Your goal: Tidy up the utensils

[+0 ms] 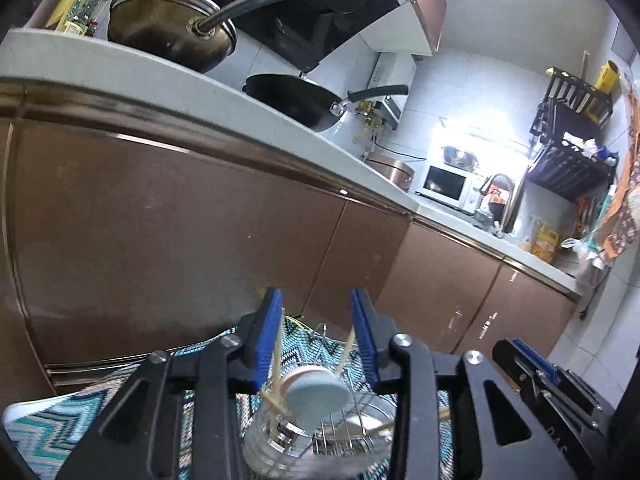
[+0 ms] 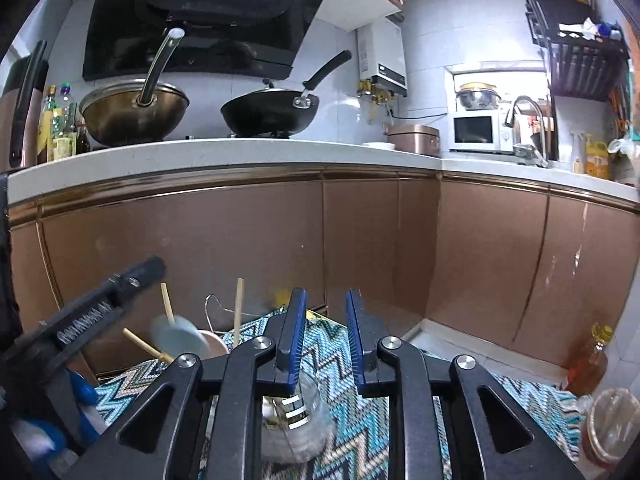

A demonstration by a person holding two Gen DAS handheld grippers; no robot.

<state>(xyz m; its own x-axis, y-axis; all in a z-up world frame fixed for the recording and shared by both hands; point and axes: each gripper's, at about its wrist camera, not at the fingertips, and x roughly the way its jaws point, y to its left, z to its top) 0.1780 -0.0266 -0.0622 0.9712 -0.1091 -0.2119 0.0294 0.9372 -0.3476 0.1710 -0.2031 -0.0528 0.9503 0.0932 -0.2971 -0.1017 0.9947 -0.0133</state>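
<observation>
Tongs, left and right, are shown released; the clear plastic jar could be tipped by descending fingers.

Ahead of both grippers the brown cabinet doors close off the way forward; the patterned mat lies open to the right, up to an oil bottle; on the left, upright chopsticks and a wire rack crowd the space.
</observation>
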